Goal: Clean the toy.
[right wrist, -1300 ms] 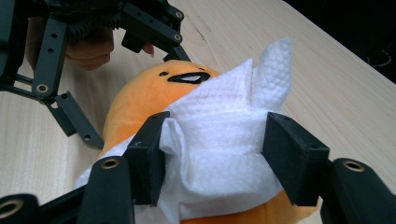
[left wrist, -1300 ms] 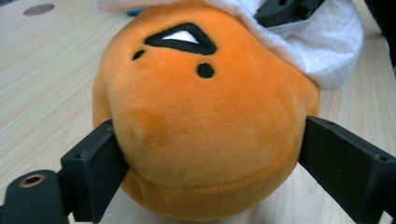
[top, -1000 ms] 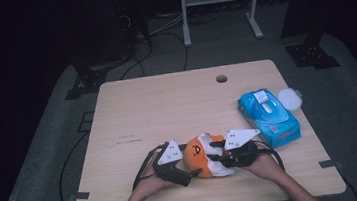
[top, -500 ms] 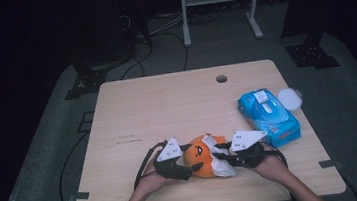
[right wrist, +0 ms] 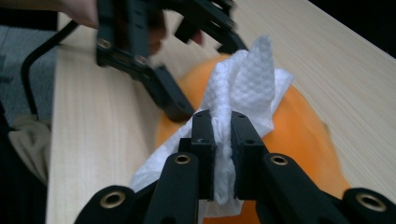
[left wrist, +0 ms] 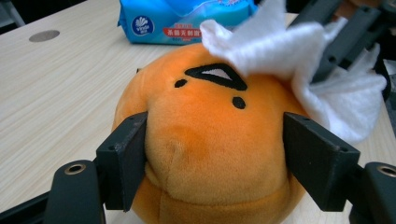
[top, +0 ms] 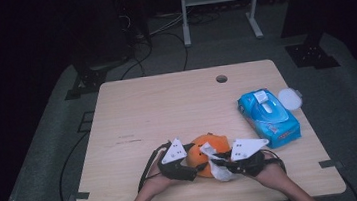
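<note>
An orange plush toy (top: 210, 143) with a stitched face (left wrist: 210, 130) lies near the table's front edge. My left gripper (top: 194, 163) is shut on it, one pad pressed into each side of the toy (left wrist: 122, 154). Its jaws have just closed in on the toy and then eased slightly. My right gripper (right wrist: 222, 133) is shut on a crumpled white wipe (right wrist: 247, 84), its jaws having just closed further on it. The wipe (top: 220, 170) rests against the toy's top right side (left wrist: 280, 51). Both grippers (top: 221, 164) face each other across the toy.
A blue pack of wet wipes (top: 269, 117) lies to the right, with a round white lid (top: 290, 99) beside it. The wooden table (top: 167, 106) has a cable hole (top: 221, 79) near its far edge. The person's hands come in over the front edge.
The right gripper has shifted slightly rightward with the wipe. The left gripper has stayed at the toy's left side.
</note>
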Tool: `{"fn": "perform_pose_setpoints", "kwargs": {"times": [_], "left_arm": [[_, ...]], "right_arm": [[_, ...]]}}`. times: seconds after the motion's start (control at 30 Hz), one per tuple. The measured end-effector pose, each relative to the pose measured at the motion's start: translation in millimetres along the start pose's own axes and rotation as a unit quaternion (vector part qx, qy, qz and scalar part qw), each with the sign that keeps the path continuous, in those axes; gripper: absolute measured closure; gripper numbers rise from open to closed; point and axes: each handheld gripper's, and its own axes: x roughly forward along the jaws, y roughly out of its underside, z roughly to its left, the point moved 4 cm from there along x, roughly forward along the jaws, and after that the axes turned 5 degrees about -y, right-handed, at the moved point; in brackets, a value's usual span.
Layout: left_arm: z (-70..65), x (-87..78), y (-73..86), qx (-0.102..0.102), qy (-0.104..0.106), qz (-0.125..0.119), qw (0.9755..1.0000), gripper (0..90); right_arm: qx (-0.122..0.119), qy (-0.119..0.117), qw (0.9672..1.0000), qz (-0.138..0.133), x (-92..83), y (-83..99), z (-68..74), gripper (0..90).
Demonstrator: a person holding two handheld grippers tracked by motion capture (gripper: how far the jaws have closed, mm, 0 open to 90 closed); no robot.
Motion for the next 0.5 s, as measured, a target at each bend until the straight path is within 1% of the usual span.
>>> {"fn": "perform_pose_setpoints", "kwargs": {"times": [0.03, 0.07, 0.1, 0.13, 0.17, 0.2, 0.23, 0.3, 0.33, 0.37, 0.4, 0.43, 0.47, 0.5], "left_arm": [[0.9, -1.2, 1.5, -0.004, 0.0, 0.002, 1.0, 26.1], [1.9, -2.2, 2.7, -0.006, 0.0, 0.003, 1.0, 26.2], [2.7, -3.0, 4.5, -0.013, 0.001, 0.001, 0.9999, 26.2], [4.7, -4.7, 7.4, -0.019, 0.004, 0.0, 0.9998, 26.3], [4.7, -4.7, 7.4, -0.019, 0.004, 0.0, 0.9998, 26.3], [5.1, -4.8, 7.6, -0.02, 0.005, -0.001, 0.9998, 26.3], [5.0, -4.6, 7.5, -0.019, 0.005, -0.001, 0.9998, 26.3], [4.6, -3.9, 7.0, -0.019, 0.004, -0.001, 0.9998, 26.3], [3.1, -2.6, 6.2, -0.02, 0.0, -0.001, 0.9998, 26.1], [3.1, -2.6, 6.2, -0.02, 0.0, -0.001, 0.9998, 25.7], [1.0, -1.5, 5.2, -0.016, -0.005, 0.001, 0.9999, 25.0], [1.0, -1.5, 5.2, -0.016, -0.005, 0.001, 0.9999, 24.8], [0.1, -1.2, 5.0, -0.012, -0.005, -0.002, 0.9999, 24.8], [-0.7, -1.0, 5.2, -0.011, -0.002, -0.002, 0.9999, 24.7]], "right_arm": [[-0.014, 0.007, 0.9998, 0.009, 2.1, -0.8, 1.5, 80.8], [-0.018, 0.01, 0.9997, 0.013, 2.3, 0.5, 1.2, 80.8], [-0.016, 0.013, 0.9997, 0.016, 1.4, 2.8, -0.3, 80.8], [0.003, 0.022, 0.9996, 0.016, -5.3, 14.7, -9.0, 80.9], [0.003, 0.022, 0.9996, 0.016, -5.3, 14.7, -9.0, 80.9], [0.017, 0.024, 0.9995, 0.013, -9.8, 20.9, -13.6, 80.9], [0.03, 0.031, 0.9989, 0.015, -14.1, 26.7, -16.8, 80.9], [0.045, 0.043, 0.9979, 0.02, -20.1, 35.3, -21.1, 80.9], [0.056, 0.046, 0.9972, 0.017, -22.3, 38.8, -22.2, 81.0], [0.056, 0.046, 0.9972, 0.017, -22.3, 38.8, -22.2, 81.0], [0.047, 0.05, 0.9975, 0.016, -19.2, 32.3, -18.3, 81.0], [0.047, 0.05, 0.9975, 0.016, -19.2, 32.3, -18.3, 81.0], [0.044, 0.046, 0.9979, 0.013, -17.5, 28.4, -16.0, 81.0], [0.032, 0.026, 0.9992, -0.003, -10.1, 15.5, -7.5, 81.0]]}}
